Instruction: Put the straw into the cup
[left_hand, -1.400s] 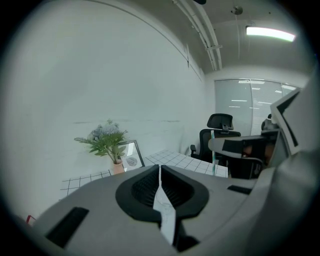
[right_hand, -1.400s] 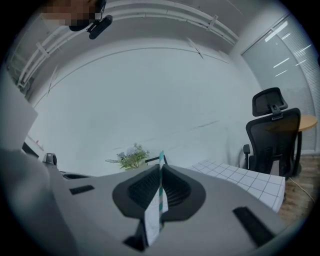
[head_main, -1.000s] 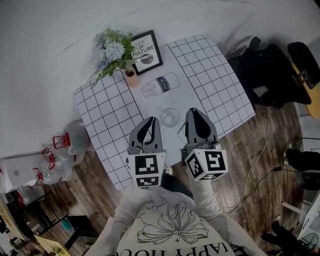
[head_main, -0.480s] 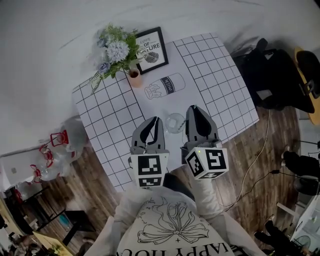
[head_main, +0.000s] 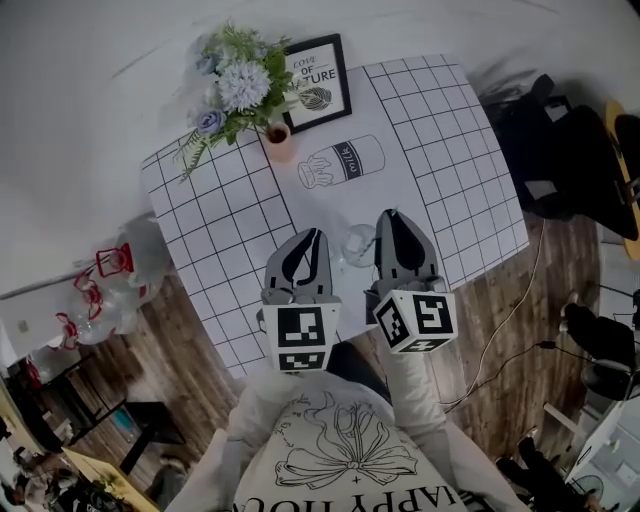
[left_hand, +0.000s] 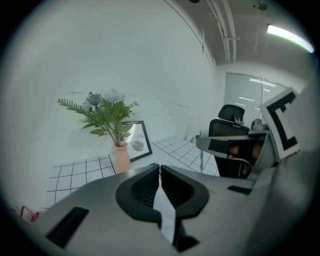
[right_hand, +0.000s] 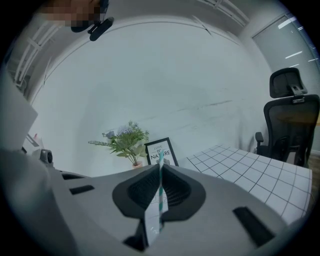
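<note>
A clear glass cup (head_main: 358, 243) stands on the checked table (head_main: 215, 215), between my two grippers near the front edge. My right gripper (head_main: 392, 216) sits just right of the cup and is shut on a green-and-white striped straw (right_hand: 159, 182). The straw stands upright between the jaws. Its lower end (left_hand: 201, 158) shows in the left gripper view under the right gripper (left_hand: 226, 145). My left gripper (head_main: 311, 236) hovers just left of the cup. Its jaws (left_hand: 160, 169) are shut with nothing between them. The cup is hidden in both gripper views.
A pink vase of flowers (head_main: 278, 140) and a framed print (head_main: 318, 72) stand at the table's far side, with a milk-bottle drawing (head_main: 340, 162) in the middle. A black office chair (head_main: 560, 150) stands to the right. Bags (head_main: 100, 290) lie on the floor to the left.
The head view has drifted, so the table sits further right and lower. Both grippers stay beside the cup, and the right one is now closer alongside it.
</note>
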